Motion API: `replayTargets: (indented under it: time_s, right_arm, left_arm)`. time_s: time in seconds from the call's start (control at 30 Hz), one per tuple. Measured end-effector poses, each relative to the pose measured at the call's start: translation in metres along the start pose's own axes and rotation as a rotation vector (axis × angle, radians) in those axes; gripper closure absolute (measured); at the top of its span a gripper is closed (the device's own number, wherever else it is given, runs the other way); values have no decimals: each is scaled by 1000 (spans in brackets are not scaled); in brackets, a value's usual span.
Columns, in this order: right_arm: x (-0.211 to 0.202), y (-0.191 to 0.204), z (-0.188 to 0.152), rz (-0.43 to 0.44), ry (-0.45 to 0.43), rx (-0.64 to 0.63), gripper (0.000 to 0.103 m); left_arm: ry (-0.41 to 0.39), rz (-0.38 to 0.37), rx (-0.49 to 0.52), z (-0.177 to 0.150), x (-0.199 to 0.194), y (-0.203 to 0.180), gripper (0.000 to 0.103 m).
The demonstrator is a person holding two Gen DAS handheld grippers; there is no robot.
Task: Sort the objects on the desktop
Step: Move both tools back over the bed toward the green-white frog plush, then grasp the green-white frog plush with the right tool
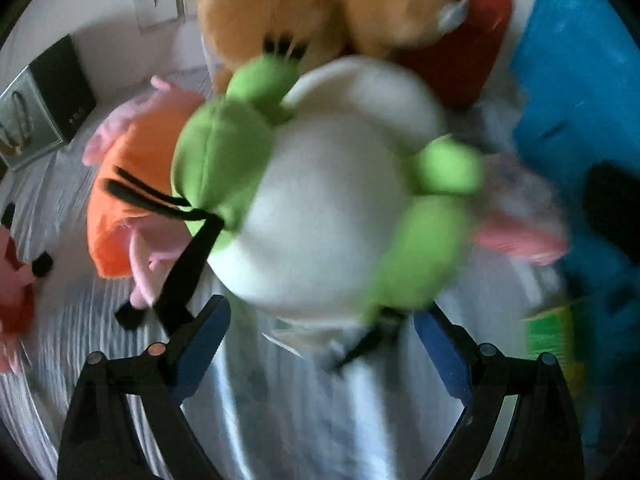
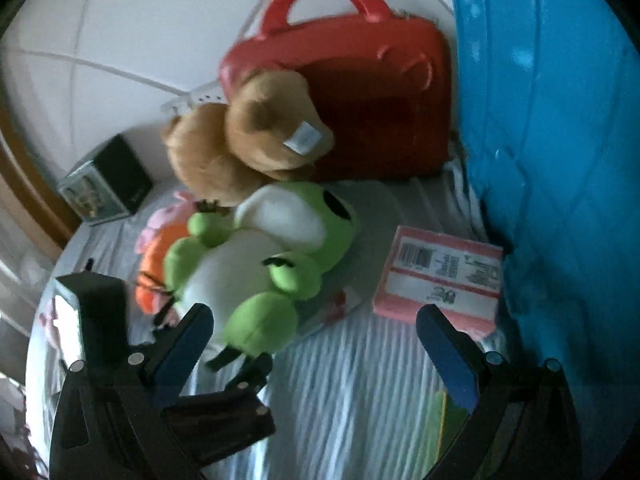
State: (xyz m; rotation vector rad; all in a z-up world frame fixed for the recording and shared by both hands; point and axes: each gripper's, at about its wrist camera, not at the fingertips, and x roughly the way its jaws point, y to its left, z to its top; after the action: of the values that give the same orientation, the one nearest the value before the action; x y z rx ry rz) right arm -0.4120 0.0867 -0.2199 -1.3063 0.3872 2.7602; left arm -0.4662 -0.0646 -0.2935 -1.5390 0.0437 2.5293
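A green and white frog plush [image 1: 320, 200] lies on the striped cloth, right in front of my left gripper [image 1: 322, 332], which is open with the frog's lower end between the fingertips. The frog also shows in the right wrist view [image 2: 260, 256], on its back. A brown bear plush [image 2: 248, 144] leans on a red case [image 2: 376, 112] behind it. An orange and pink plush [image 1: 132, 196] lies to the frog's left. My right gripper [image 2: 316, 328] is open and empty, above the cloth. The left gripper body [image 2: 100, 340] shows at lower left.
A blue basket [image 2: 560, 160] stands at the right. A pink box [image 2: 440, 276] lies beside it. A black box [image 2: 108, 192] sits at the back left. A green box [image 1: 556, 336] lies at the right. A red and pink plush [image 1: 12, 292] is at the far left.
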Motion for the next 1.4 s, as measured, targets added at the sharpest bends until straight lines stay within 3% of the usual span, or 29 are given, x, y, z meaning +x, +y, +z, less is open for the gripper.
replayTargets:
  time_s: [0.1,0.17,0.2,0.3,0.4,0.53,0.67,0.77,0.87,1.0,1.13,1.3,1.37,1.4]
  right_arm:
    - [19,-1,3,-27,14,-12,0]
    - [29,-2,3,-11,28,-3,0]
    - [33,-2,4,9,34,10,0]
    - [41,1,6,60,34,47,0]
    - [48,11,7,79,51,37,0]
    - [48,20,1,70,73,17,0]
    - [33,14,-1,49,52,41,0]
    - [25,8,5,37,26,53,0]
    - [36,6,16,42,29,63,0]
    - [72,14,31,43,76,10,0]
    - [106,15,41,62,109,11,0]
    - [142,23,50,90,140,-10,0]
    - [159,19,48,139,184,36,0]
    - [160,17,48,143,171,46,0]
  left_arm:
    - [-58,18,-46,3,-5,36,8]
    - [-103,114,-54,6,-17,62,8]
    - [-123,206,-50,9,-23,79,8]
    - [-76,290,-134,13,-22,124,10]
    - [-69,220,-174,7,-36,138,10]
    - [-92,105,-167,-6,-69,116,10]
    - [-126,7,-177,3,-80,79,10]
    - [-85,22,-112,16,-53,50,10]
    - [-42,127,-73,24,-15,40,10]
    - [-51,103,-79,34,1,52,8]
    - [-86,105,-1,44,12,59,0]
    - [-92,82,20,45,15,64,0]
    - [-90,78,18,42,16,62,5]
    - [-92,50,9,41,15,60,18]
